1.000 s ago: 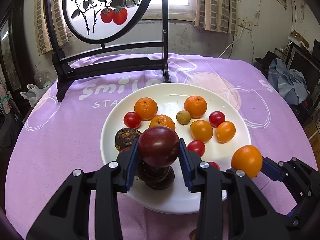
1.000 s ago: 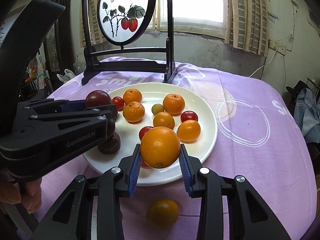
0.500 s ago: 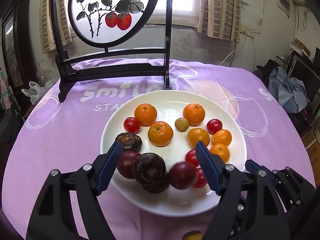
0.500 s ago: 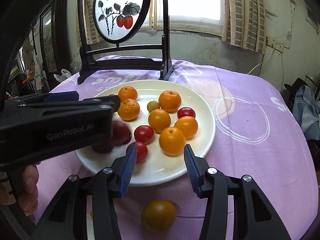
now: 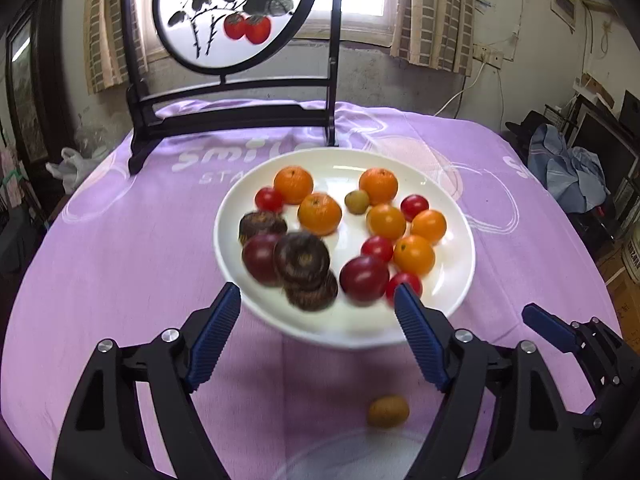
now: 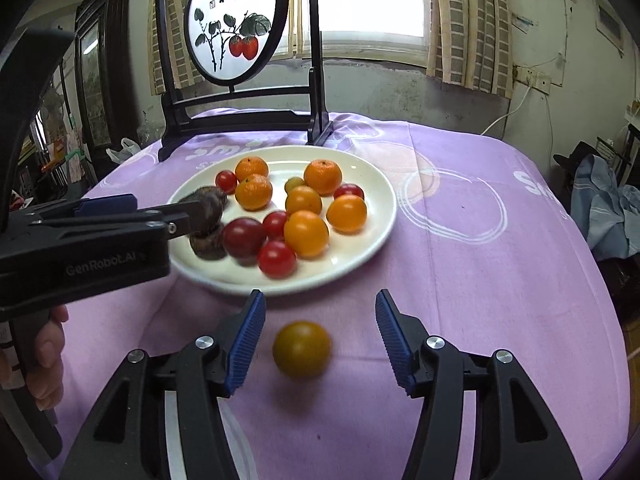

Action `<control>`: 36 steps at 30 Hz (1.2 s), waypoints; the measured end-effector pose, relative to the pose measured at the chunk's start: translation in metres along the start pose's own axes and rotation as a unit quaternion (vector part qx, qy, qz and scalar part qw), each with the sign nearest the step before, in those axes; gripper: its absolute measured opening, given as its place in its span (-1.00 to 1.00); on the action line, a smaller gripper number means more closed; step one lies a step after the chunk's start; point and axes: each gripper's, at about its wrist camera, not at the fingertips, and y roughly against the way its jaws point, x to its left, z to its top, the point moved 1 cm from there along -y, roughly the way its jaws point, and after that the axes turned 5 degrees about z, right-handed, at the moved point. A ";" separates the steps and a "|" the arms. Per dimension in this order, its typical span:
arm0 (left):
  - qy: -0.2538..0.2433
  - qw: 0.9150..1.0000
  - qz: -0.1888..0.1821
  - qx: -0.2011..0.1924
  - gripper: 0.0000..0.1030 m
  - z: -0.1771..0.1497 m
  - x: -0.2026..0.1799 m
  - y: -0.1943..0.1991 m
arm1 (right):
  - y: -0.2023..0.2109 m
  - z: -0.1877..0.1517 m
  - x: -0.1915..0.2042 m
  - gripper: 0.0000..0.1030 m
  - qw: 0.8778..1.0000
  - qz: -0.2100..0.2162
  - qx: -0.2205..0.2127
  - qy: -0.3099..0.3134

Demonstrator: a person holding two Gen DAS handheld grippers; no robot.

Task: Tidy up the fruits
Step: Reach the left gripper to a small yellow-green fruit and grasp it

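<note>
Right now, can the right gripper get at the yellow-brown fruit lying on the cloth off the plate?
Probably yes. The right gripper is open, and the yellow-brown fruit sits on the purple cloth roughly between its fingers, short of the plate, nothing in between.

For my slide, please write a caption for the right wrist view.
Open right gripper frames a yellow-green tomato lying on purple cloth before the fruit plate.

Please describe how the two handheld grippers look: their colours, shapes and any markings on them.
Both the left gripper and the right gripper have matte black angular frames with silver round bolts at the joints. Their fingers carry blue ribbed pads. The left gripper's side bears the grey lettering GenRobot.AI. A bare hand grips its handle. No cables show.
</note>
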 end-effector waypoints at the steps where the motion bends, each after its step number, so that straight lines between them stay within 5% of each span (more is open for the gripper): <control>1: 0.005 1.000 -0.002 0.004 0.51 -0.007 0.003 0.001 | 0.001 -0.003 0.000 0.18 1.000 0.000 0.003 0.000; 11: 0.000 0.999 -0.013 0.046 0.53 -0.065 0.002 0.001 | 0.012 -0.043 0.005 0.24 0.999 -0.004 0.046 0.003; 24: -0.049 0.997 -0.030 0.053 0.55 -0.086 -0.027 -0.006 | 0.005 -0.063 0.001 0.27 0.996 0.001 0.094 -0.004; 30: -0.038 0.998 -0.033 0.049 0.18 -0.083 -0.031 -0.018 | 0.007 -0.063 0.001 0.28 0.996 0.001 0.092 -0.003; 34: -0.046 0.997 -0.055 0.038 -0.46 -0.080 -0.033 -0.015 | 0.006 -0.064 0.000 0.28 0.996 -0.002 0.093 -0.004; 36: -0.053 0.997 -0.048 0.034 -0.46 -0.080 -0.032 -0.011 | 0.004 -0.064 0.000 0.28 0.995 -0.004 0.095 -0.004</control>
